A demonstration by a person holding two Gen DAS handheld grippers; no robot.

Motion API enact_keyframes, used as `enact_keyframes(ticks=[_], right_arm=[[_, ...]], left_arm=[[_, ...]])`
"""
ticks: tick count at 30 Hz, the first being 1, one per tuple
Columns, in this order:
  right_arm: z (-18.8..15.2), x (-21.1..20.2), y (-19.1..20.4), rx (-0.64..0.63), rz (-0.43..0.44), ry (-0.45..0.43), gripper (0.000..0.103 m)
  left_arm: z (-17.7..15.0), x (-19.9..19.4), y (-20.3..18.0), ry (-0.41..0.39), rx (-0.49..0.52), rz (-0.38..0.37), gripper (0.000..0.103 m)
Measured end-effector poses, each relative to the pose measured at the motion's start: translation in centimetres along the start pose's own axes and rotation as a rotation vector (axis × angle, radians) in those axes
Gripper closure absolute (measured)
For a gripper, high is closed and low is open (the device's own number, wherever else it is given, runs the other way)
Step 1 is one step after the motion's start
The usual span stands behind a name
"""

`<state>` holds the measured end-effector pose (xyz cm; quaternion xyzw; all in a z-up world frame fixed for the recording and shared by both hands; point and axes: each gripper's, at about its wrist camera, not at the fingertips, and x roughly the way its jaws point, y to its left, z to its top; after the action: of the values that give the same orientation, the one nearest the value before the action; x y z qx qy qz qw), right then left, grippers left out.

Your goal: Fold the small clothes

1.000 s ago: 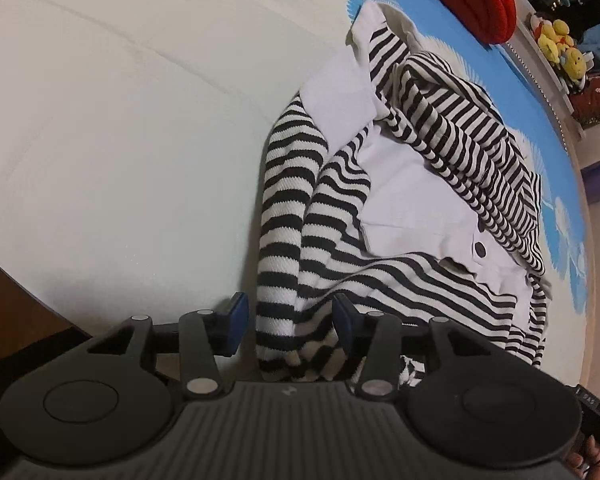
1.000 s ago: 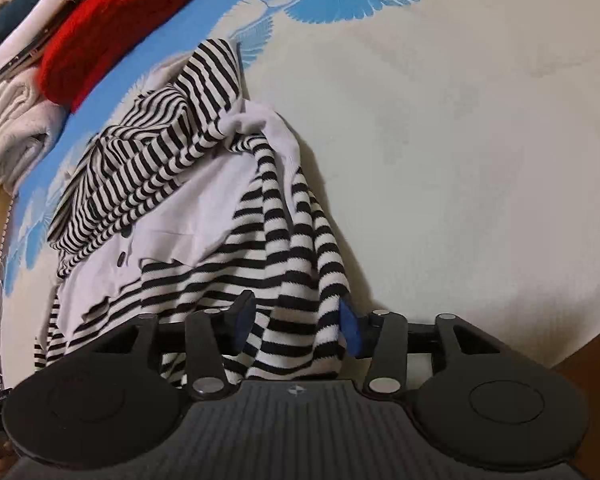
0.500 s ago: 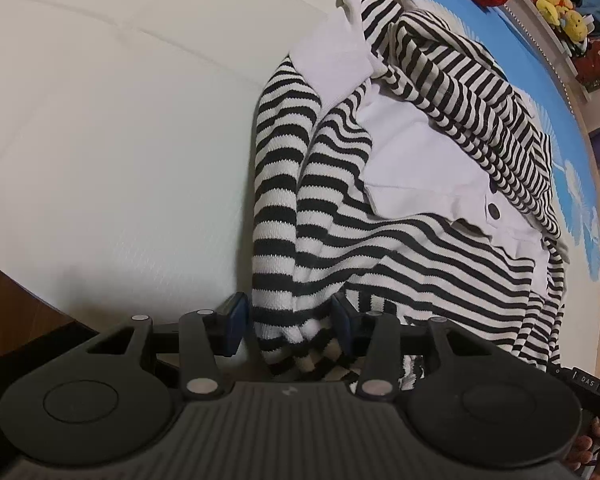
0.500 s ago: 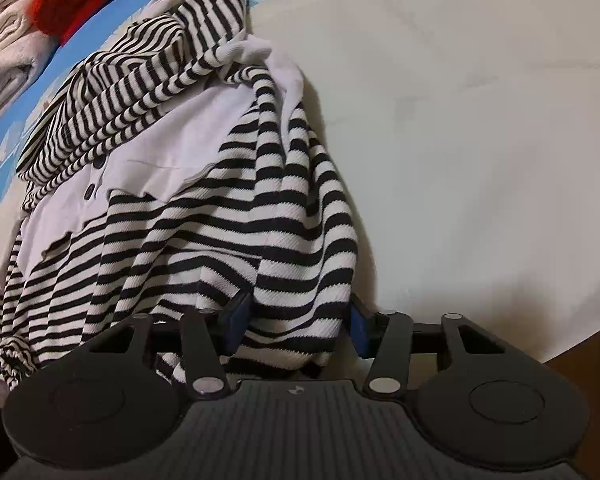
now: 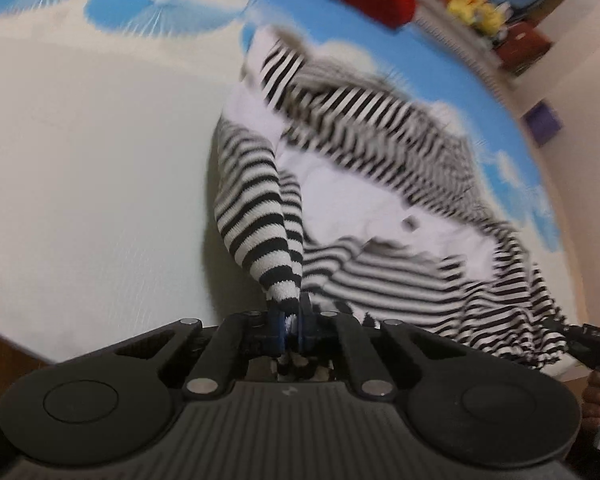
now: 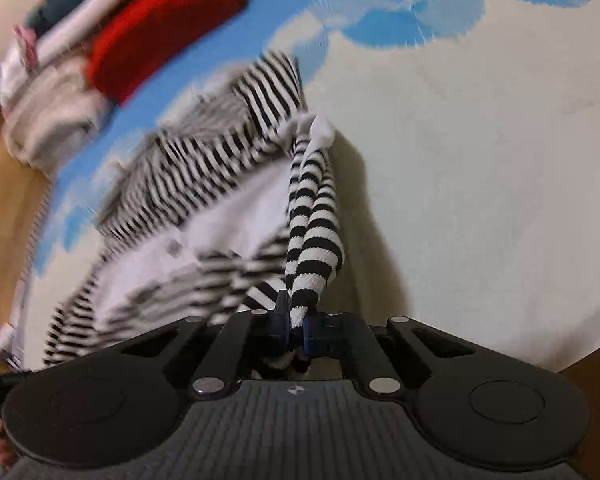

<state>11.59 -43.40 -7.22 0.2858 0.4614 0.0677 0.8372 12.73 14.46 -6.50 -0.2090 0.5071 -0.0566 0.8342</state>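
Observation:
A black-and-white striped garment with white panels [image 5: 380, 208] lies crumpled on the cream and blue bed cover [image 5: 80, 160]. My left gripper [image 5: 290, 326] is shut on its near striped edge and lifts it off the cover. In the right wrist view my right gripper [image 6: 296, 326] is shut on another striped edge of the same garment [image 6: 220, 168], pulled up taut. Both views are blurred by motion.
A red garment [image 6: 160, 20] and a pile of light folded clothes [image 6: 48, 116] lie at the far side of the bed. Yellow plush toys [image 5: 472, 4] and shelves stand beyond the bed. The bed edge and wooden floor [image 6: 592, 368] are close to the grippers.
Both grippers have shut on the striped edge that lay between their open fingers. They are lifting it, and the garment stretches upward from the bed.

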Motion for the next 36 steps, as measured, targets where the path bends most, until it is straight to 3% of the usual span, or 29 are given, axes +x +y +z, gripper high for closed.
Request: enact_keyframes(ticks=[4, 11, 16, 21, 27, 33, 36], right_arm=[[0.1, -3.3, 0.2, 0.037, 0.085, -0.073, 0.099], [-1.1, -11.3, 1.7, -0.024, 0.223, -0.156, 0.100], [-1.0, -15.1, 1.5, -0.033, 0.279, -0.216, 0.100], [2.2, -10.3, 0.7, 0.055, 0.215, -0.201, 0.100], [7.4, -0.6, 0.0, 0.126, 0.097, -0.138, 0.100], [11.4, 7.4, 0.0, 0.169, 0.018, -0.110, 0.100], [11.9, 10.2, 0.2, 0.154, -0.011, -0.107, 0.093]], left_arm=[[0.7, -3.5, -0.4, -0.047, 0.033, -0.068, 0.099], [0.0, -11.1, -1.3, -0.078, 0.119, -0.204, 0.099], [0.4, -12.7, -0.2, -0.101, 0.026, -0.271, 0.098], [4.9, -6.8, 1.3, -0.047, -0.096, -0.248, 0.098], [10.9, 2.9, 3.5, 0.043, -0.140, -0.121, 0.098], [14.5, 8.3, 5.7, 0.065, -0.238, -0.141, 0.097], [15.5, 10.2, 6.0, 0.096, -0.281, -0.159, 0.083]])
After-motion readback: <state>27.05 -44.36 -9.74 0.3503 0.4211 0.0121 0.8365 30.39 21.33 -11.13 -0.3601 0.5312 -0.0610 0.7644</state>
